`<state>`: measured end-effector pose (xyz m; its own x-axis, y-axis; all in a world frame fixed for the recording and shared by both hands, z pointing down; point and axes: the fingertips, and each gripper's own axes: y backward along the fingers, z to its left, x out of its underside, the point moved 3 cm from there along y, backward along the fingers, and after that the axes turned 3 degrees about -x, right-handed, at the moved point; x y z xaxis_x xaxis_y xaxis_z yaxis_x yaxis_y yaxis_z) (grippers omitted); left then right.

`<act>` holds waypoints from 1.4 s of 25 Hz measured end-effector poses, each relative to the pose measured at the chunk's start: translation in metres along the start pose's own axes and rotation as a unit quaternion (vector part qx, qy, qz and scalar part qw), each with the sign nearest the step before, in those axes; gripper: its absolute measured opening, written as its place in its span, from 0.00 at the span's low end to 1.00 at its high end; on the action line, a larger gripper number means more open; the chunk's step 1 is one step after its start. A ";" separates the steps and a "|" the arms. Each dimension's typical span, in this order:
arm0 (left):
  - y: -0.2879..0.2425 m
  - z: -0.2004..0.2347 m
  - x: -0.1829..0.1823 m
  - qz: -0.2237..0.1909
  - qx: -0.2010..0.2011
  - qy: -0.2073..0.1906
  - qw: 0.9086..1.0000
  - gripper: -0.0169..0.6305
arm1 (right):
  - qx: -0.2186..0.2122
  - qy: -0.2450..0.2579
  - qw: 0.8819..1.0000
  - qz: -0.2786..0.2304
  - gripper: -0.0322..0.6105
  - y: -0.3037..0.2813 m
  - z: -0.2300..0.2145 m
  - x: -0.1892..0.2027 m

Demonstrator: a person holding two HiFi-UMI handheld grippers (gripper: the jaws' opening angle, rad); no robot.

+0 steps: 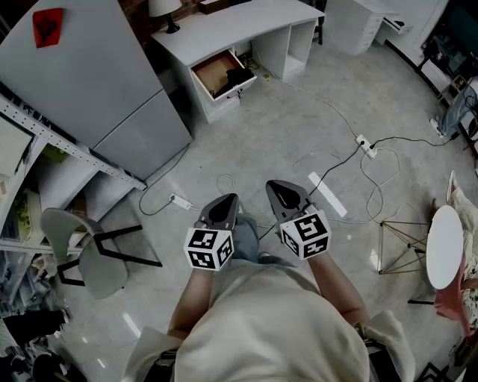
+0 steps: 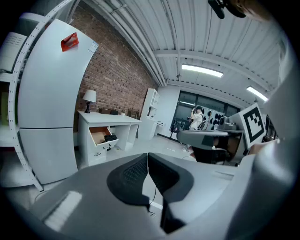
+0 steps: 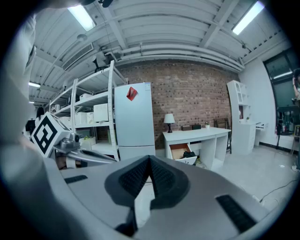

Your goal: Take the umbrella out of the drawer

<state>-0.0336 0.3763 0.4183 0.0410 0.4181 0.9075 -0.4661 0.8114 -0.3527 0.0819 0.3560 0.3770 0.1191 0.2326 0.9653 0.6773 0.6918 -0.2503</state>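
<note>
The umbrella (image 1: pixel 240 75) is lying as a small dark bundle inside the open drawer (image 1: pixel 211 73), against its right side; its finer details are too small to make out. The drawer is a shallow box with a brown wooden inside and a white front, and it is sticking out from the left part of a smooth white desk (image 1: pixel 231 26) at the far end of the room. A lamp (image 1: pixel 166 11) with a pale shade is standing on the desk's far left corner. A tall, flat-sided pale fridge (image 1: pixel 97 82) is standing to the left of the desk, and a rough red-brick wall (image 3: pixel 197 93) is running behind both. The floor (image 1: pixel 299 127) is showing as mottled grey concrete with thin dark cables trailing across it.

Both tools are sitting well apart from the drawer, near the person's body. The left gripper (image 1: pixel 226 200) and the right gripper (image 1: pixel 284 192) are riding side by side at the ends of outstretched forearms, each tilting slightly downward and aiming toward the desk. In the left gripper view the ribbed dark pads (image 2: pixel 133 173) are pressing flat together with nothing between them, and the right gripper view is showing the same: jaws clenched and empty.
</note>
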 end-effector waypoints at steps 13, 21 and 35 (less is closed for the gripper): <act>0.038 -0.030 0.014 -0.021 -0.017 -0.014 1.000 0.05 | 0.015 0.001 1.000 0.008 0.05 0.055 0.018 0.011; 0.034 -0.034 0.015 -0.020 -0.011 -0.008 1.000 0.05 | 0.026 -0.002 1.000 0.011 0.05 0.060 0.012 0.019; -0.007 0.002 -0.001 -0.027 -0.010 0.028 0.999 0.46 | -0.001 -0.024 1.000 0.002 0.54 0.022 -0.023 0.014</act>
<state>-0.0317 0.3691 0.4199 0.1162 0.3954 0.9111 -0.4442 0.8412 -0.3083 0.1148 0.3589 0.3863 0.0868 0.2672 0.9597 0.6779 0.6901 -0.2534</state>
